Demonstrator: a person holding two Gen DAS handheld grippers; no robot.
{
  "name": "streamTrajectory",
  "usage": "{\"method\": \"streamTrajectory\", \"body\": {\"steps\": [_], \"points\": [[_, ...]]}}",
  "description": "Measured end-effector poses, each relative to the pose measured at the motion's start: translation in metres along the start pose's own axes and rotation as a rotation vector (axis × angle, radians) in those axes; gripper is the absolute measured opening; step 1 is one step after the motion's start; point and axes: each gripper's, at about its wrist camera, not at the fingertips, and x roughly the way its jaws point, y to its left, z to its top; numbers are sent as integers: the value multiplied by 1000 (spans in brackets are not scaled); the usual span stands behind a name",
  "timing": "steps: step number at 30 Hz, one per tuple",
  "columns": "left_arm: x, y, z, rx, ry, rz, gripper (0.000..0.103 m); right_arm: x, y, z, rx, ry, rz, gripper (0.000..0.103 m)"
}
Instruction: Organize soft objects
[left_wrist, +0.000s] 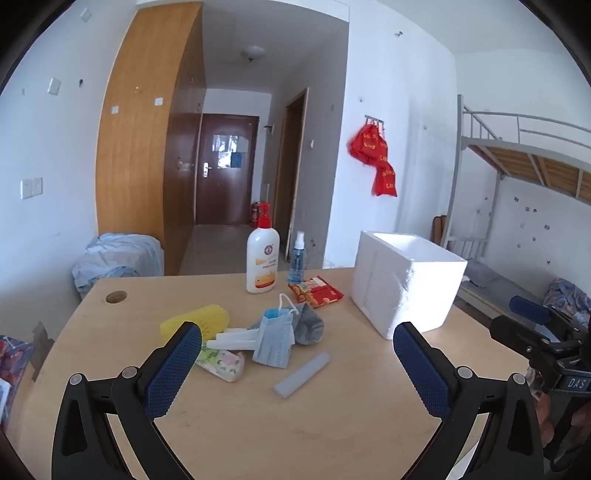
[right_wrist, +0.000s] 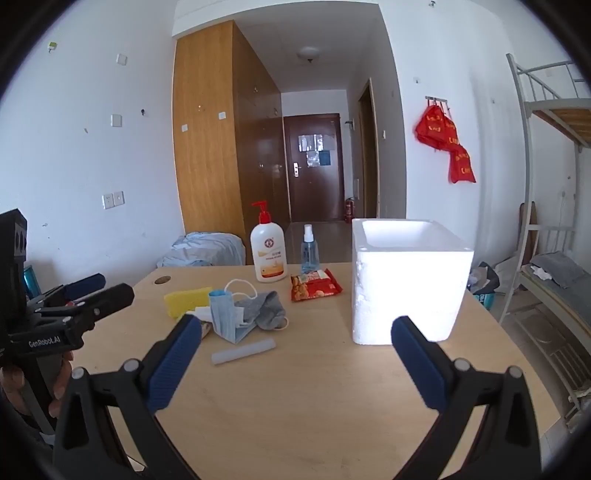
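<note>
Floral pouch (left_wrist: 221, 363), left view only

Soft, even daylight fills my room, bright enough that the white foam box (right_wrist: 408, 280) glares and loses its surface detail in my right view. Shadows on the worktop (left_wrist: 332, 417) are faint and diffuse. Both fisheye views bend the walls, darkening to black at the corners. The far hallway looks dimmer, slightly soft.

Two matte-black handheld grippers, the left gripper (left_wrist: 297, 345) and right gripper (right_wrist: 296, 338), carry blue textured finger pads (left_wrist: 173, 373) and silver pivot screws. White "GenRobot.AI" lettering marks one body at nine o'clock in the right wrist view.
</note>
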Motion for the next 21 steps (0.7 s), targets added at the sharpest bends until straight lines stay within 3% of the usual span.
{"method": "streamTrajectory", "body": {"steps": [21], "points": [[-1,4,1,-14,-5,7,103,1,0,-3,-5,13,-20,103]]}}
